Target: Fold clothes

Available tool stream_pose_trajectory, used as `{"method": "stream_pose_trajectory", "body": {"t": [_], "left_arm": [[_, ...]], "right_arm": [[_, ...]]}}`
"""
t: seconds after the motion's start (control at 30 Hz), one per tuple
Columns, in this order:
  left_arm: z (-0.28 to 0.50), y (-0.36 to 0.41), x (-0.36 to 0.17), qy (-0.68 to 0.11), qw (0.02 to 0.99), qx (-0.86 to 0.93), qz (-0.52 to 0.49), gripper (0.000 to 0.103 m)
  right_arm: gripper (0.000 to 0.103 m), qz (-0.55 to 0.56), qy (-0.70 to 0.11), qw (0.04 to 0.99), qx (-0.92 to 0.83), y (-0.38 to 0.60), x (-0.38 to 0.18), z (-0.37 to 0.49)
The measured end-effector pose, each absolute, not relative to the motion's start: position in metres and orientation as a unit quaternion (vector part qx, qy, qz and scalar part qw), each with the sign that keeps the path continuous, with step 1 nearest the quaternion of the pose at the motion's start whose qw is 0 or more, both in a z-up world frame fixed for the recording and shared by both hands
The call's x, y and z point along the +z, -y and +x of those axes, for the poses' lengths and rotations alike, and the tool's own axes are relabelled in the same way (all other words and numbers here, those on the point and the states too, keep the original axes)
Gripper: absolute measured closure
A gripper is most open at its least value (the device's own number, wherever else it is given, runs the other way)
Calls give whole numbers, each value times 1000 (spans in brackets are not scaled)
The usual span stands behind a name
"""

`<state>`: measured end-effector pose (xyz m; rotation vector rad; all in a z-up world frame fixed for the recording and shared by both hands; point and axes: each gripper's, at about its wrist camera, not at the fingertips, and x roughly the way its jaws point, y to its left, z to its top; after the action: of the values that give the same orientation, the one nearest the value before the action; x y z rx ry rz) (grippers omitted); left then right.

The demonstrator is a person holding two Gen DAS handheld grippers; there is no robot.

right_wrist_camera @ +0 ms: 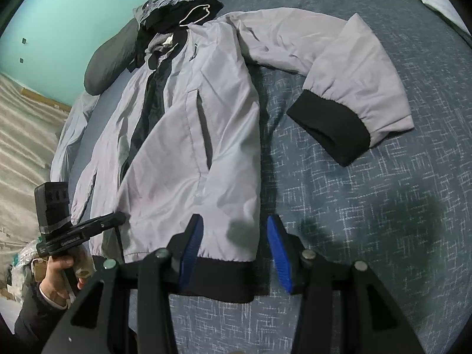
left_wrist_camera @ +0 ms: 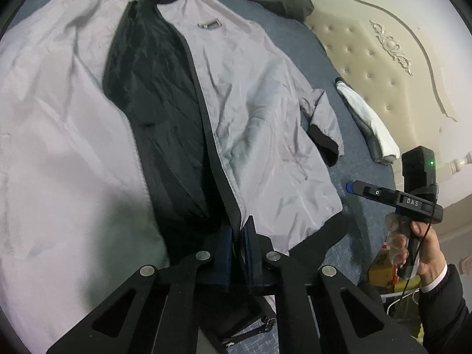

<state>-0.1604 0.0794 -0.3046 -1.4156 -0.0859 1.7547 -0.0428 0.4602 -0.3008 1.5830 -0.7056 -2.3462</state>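
A: Grey jacket (right_wrist_camera: pixel 188 135), unzipped, lies flat on the blue bed (right_wrist_camera: pixel 368 206).
B: And each hand-held gripper?
A: Left hand-held gripper (left_wrist_camera: pixel 236 253) is clamped on the jacket's hem; right hand-held gripper (right_wrist_camera: pixel 233 250) is spread apart over the hem.

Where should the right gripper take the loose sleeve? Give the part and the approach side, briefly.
Grip the black cuff of the sleeve. It lies flat on the bedspread, clear of the jacket body, with its end turned toward the right gripper. Come from that near side, with the open fingers straddling the cuff's edge.
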Motion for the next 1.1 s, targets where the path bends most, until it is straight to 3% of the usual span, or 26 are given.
{"method": "stream_pose_trajectory", "body": {"t": [0.17,0.23,0.7,0.83,0.9,1.1], "left_arm": [[-165,-65,-292,27,418,718,-557,96],[-167,-63,-293,26,414,718,-559,97],[-162,-67,-295,20,409,718,-563,96],[-158,-71,-296,14,411,714,-567,96],[-155,-75,-297,8,414,710,-569,96],[-144,-90,-300,-6,419,704,-573,96]], "right_arm": [[56,537,246,108,-800,-462,-298,-42],[48,541,250,106,-796,-460,-301,-42],[48,596,255,115,-753,-420,-342,-42],[79,593,268,106,-752,-418,-345,-40],[90,586,273,104,-755,-422,-341,-37],[94,583,265,93,-762,-436,-327,-24]]}}
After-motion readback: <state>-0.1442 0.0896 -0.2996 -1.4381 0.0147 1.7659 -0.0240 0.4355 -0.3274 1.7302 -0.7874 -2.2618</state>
